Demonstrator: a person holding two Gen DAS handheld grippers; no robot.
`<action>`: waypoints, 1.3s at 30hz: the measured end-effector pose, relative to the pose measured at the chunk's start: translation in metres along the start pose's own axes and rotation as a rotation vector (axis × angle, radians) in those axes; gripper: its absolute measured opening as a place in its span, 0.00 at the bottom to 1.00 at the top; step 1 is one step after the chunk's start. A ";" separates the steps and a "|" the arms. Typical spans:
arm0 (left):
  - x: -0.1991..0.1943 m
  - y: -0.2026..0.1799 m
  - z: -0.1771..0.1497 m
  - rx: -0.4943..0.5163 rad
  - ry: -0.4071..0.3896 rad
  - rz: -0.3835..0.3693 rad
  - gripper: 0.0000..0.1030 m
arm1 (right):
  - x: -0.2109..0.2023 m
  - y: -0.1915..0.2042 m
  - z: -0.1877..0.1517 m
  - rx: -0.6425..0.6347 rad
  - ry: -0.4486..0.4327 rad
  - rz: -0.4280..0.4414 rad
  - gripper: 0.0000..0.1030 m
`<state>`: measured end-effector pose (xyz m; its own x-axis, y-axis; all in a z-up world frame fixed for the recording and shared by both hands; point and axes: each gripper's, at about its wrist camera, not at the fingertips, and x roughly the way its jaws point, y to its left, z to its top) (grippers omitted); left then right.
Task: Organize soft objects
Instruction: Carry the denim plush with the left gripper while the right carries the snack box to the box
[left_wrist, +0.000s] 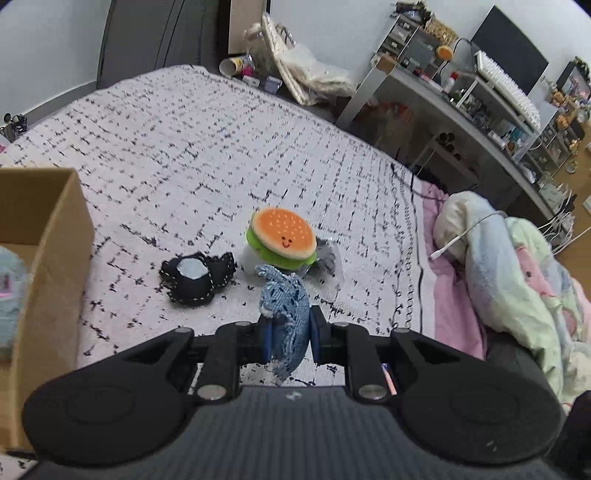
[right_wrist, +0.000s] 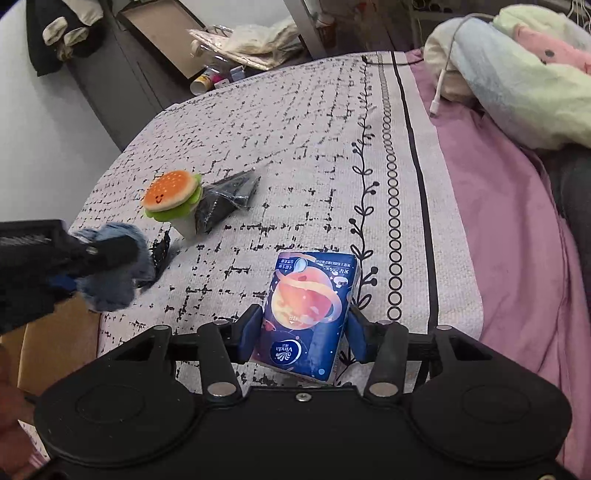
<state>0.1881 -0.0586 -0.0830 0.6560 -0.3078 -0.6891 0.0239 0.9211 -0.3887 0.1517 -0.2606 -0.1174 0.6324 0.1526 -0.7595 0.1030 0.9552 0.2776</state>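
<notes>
My left gripper (left_wrist: 290, 334) is shut on a frayed blue denim piece (left_wrist: 286, 310), held just above the patterned bedspread (left_wrist: 184, 155); the same denim piece (right_wrist: 110, 273) shows at the left of the right wrist view, held by the left gripper (right_wrist: 96, 258). My right gripper (right_wrist: 303, 338) is shut on a dark blue tissue pack (right_wrist: 310, 306) with a planet print. A plush hamburger (left_wrist: 282, 236) sits on a white base ahead of the left gripper, beside a black stitched soft item (left_wrist: 195, 275). The hamburger (right_wrist: 171, 194) leans by a dark plastic-wrapped packet (right_wrist: 225, 201).
An open cardboard box (left_wrist: 55, 258) stands at the left on the bed, with a pale blue item (left_wrist: 11, 291) inside. A rumpled pastel blanket (left_wrist: 517, 273) and a white cable (left_wrist: 461, 236) lie to the right on a pink sheet (right_wrist: 509, 229). A cluttered desk (left_wrist: 461, 96) lines the far right.
</notes>
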 end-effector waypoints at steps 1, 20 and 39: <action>-0.005 0.001 0.001 0.001 -0.009 -0.003 0.18 | -0.003 0.000 0.000 -0.003 -0.008 0.001 0.46; -0.079 0.025 0.002 -0.026 -0.100 -0.058 0.18 | -0.054 0.032 0.004 -0.061 -0.107 0.020 0.46; -0.118 0.062 -0.003 -0.033 -0.151 -0.027 0.18 | -0.077 0.081 -0.011 -0.113 -0.119 0.042 0.46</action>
<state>0.1095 0.0338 -0.0274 0.7615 -0.2904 -0.5795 0.0195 0.9039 -0.4273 0.1027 -0.1920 -0.0431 0.7214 0.1684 -0.6717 -0.0085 0.9721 0.2346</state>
